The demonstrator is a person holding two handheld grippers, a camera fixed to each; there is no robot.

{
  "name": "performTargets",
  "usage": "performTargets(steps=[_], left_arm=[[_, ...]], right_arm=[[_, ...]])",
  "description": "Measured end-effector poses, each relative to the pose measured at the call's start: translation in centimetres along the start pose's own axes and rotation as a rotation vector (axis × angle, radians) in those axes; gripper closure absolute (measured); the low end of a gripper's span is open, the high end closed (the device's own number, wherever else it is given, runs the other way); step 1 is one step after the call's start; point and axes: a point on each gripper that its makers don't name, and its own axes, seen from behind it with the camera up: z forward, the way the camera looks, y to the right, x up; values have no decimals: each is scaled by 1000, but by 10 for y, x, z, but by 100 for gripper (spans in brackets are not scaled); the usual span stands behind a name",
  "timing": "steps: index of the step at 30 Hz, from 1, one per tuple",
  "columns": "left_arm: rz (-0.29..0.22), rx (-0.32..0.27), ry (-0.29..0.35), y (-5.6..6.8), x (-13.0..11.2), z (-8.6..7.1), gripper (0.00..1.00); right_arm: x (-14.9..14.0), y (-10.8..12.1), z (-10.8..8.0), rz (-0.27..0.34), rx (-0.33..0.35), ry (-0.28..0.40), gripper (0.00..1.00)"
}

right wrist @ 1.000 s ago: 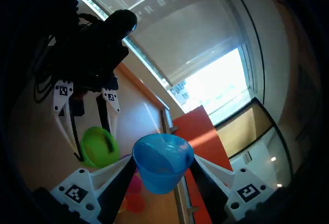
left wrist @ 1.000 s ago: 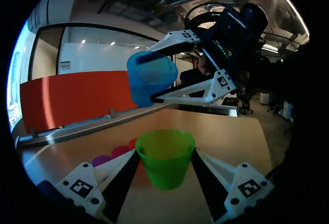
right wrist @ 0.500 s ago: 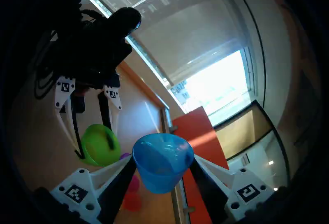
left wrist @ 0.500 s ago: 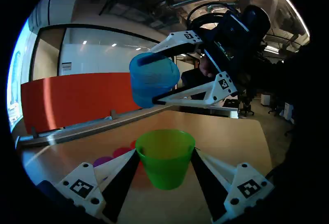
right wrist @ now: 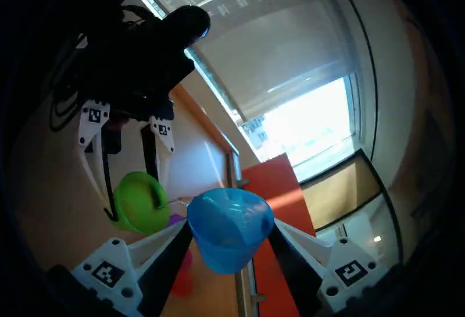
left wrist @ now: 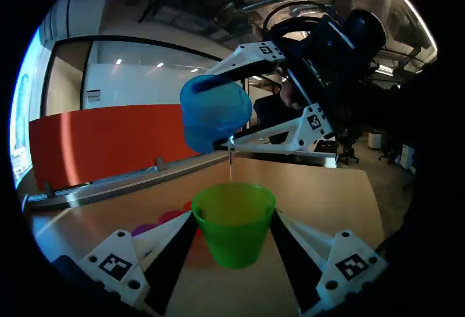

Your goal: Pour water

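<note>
In the left gripper view my left gripper (left wrist: 232,235) is shut on an upright green cup (left wrist: 233,224) held over the wooden table (left wrist: 325,195). Above it the right gripper (left wrist: 229,113) holds a blue cup (left wrist: 212,110) tipped on its side, and a thin stream of water (left wrist: 231,166) falls from its rim into the green cup. In the right gripper view my right gripper (right wrist: 229,241) is shut on the blue cup (right wrist: 229,227); the green cup (right wrist: 138,202) sits to the left between the left gripper's fingers (right wrist: 102,166), and a thin stream (right wrist: 177,202) crosses between the cups.
Several small purple and red cups (left wrist: 160,217) lie on the table behind the green cup. An orange partition (left wrist: 110,136) and a metal rail (left wrist: 116,180) border the table's far side. Bright windows (right wrist: 302,119) fill the background of the right gripper view.
The blue cup has tipped further over, and water now runs from it into the green cup. The green cup and left gripper have stayed in place.
</note>
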Motion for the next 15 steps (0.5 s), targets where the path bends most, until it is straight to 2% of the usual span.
performTargets(steps=[15], left_arm=[[8, -4, 2, 2, 1, 0, 15]], right_arm=[[2, 0, -1, -33, -2, -4, 10]])
